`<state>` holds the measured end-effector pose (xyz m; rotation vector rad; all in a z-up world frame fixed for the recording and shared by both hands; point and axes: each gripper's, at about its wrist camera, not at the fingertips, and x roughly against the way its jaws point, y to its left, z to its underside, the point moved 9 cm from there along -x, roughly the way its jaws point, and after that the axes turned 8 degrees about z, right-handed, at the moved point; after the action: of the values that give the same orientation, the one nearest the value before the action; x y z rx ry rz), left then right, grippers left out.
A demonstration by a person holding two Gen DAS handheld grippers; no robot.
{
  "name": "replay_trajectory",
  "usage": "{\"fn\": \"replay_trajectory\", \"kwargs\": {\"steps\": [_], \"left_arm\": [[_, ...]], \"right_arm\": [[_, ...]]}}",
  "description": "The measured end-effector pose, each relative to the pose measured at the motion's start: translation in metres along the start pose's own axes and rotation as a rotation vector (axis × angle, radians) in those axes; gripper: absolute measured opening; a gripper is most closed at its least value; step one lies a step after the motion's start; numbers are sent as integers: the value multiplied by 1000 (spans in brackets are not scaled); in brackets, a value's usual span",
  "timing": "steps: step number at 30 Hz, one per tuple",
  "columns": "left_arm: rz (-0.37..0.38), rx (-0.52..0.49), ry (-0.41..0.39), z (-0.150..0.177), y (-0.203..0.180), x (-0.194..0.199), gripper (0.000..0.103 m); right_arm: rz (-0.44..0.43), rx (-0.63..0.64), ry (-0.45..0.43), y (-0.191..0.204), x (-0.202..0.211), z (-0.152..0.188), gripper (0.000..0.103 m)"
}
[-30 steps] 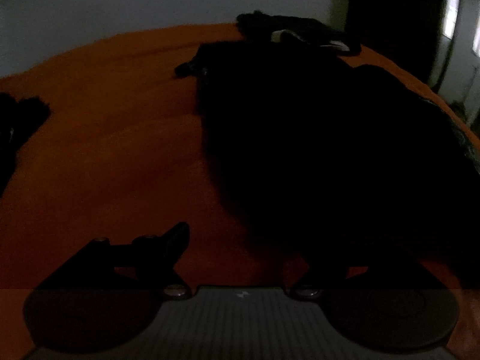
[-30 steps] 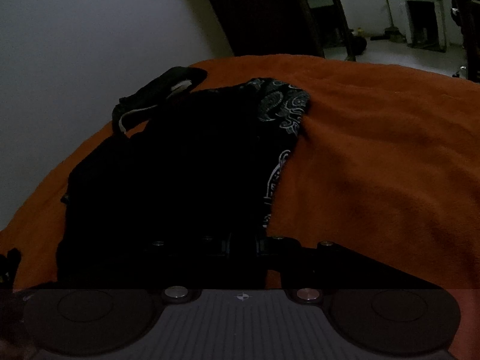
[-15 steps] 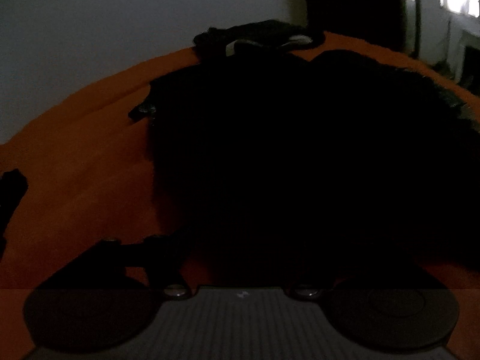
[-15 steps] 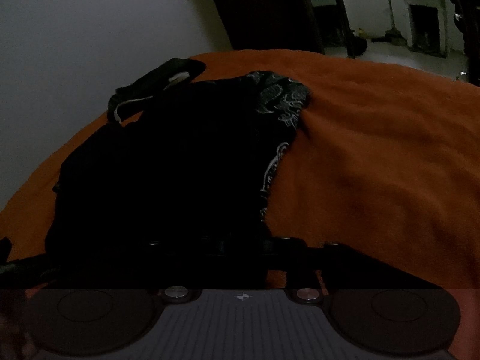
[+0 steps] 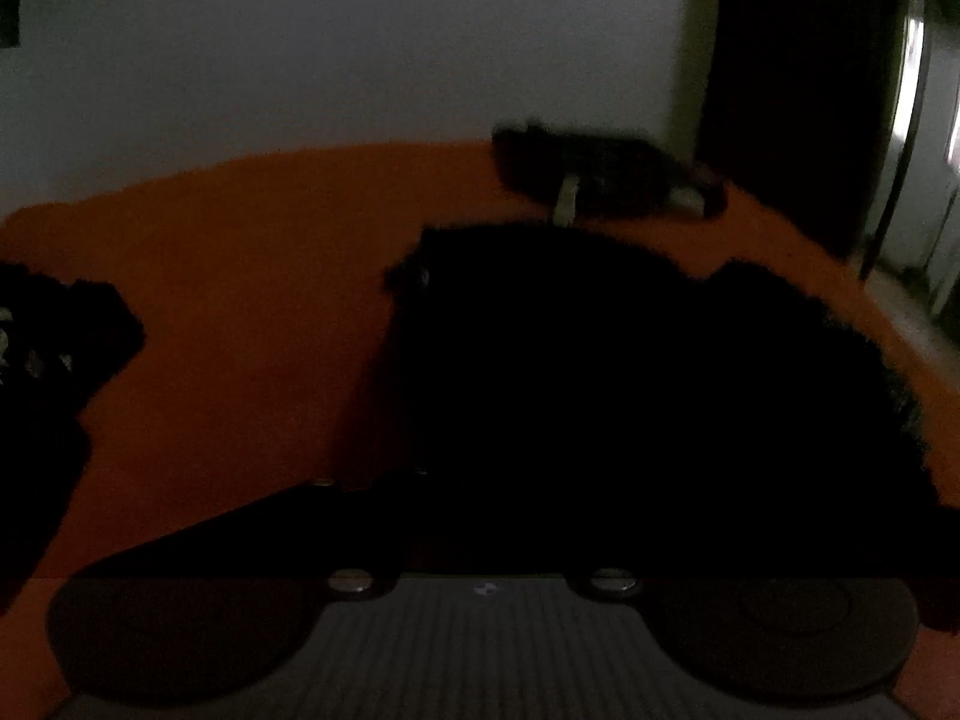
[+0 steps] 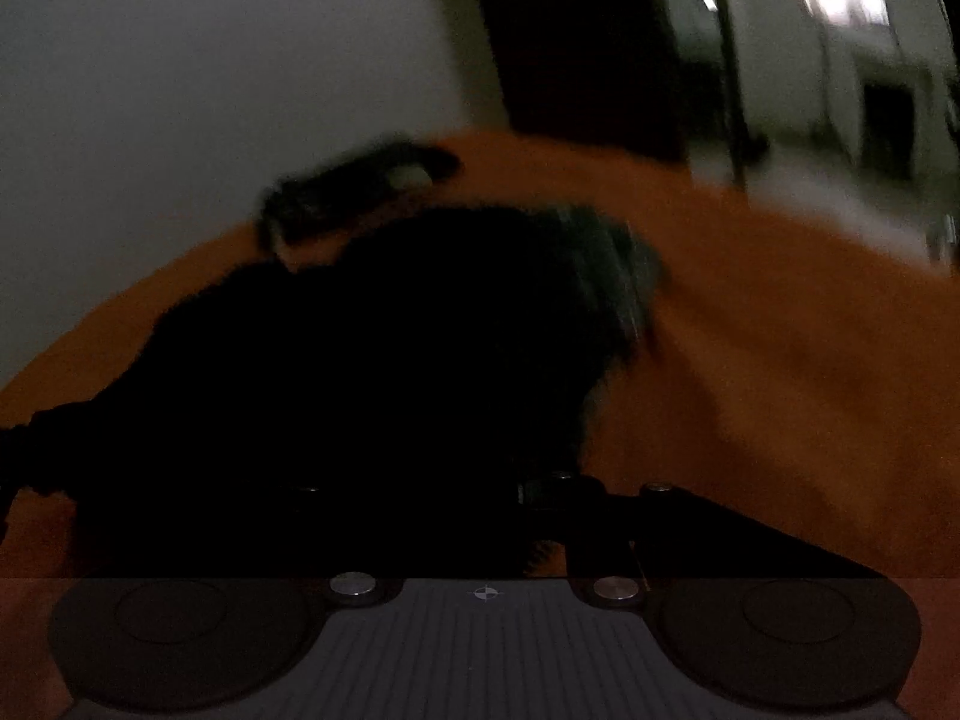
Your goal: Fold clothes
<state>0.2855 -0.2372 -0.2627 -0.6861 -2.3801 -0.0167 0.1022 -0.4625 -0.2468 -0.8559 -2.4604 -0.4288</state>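
Through the left wrist camera I see the black garment (image 5: 600, 390) filling the middle and right of the frame, spread on the orange blanket (image 5: 240, 300). The left gripper (image 5: 480, 498) sits at the bottom centre; its jaws are closing, the dark cloth bunches right over them, and I cannot tell whether the pads bite it. A smaller dark item (image 5: 606, 180) lies at the blanket's far edge, upper right, and another dark heap (image 5: 54, 348) sits at the left edge.

Through the right wrist camera, which is blurred, the black garment (image 6: 360, 372) covers the centre and left. The right gripper (image 6: 480, 498) is at the bottom centre, jaws closing narrow with the cloth's near edge between them. Orange blanket (image 6: 780, 330) fills the right side.
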Motion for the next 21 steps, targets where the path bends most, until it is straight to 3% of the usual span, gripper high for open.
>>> {"fn": "replay_trajectory", "kwargs": {"steps": [5, 11, 16, 21], "left_arm": [[70, 50, -159, -74, -15, 81, 13], [103, 67, -282, -151, -32, 184, 13], [121, 71, -344, -190, -29, 247, 12], [123, 64, -398, -212, -18, 287, 12]], "right_arm": [[-31, -5, -176, 14, 68, -94, 15], [-90, -2, -260, 24, 146, -196, 14], [-157, 37, -273, 39, 199, -242, 13], [-205, 83, -298, 56, 227, -257, 13]]}}
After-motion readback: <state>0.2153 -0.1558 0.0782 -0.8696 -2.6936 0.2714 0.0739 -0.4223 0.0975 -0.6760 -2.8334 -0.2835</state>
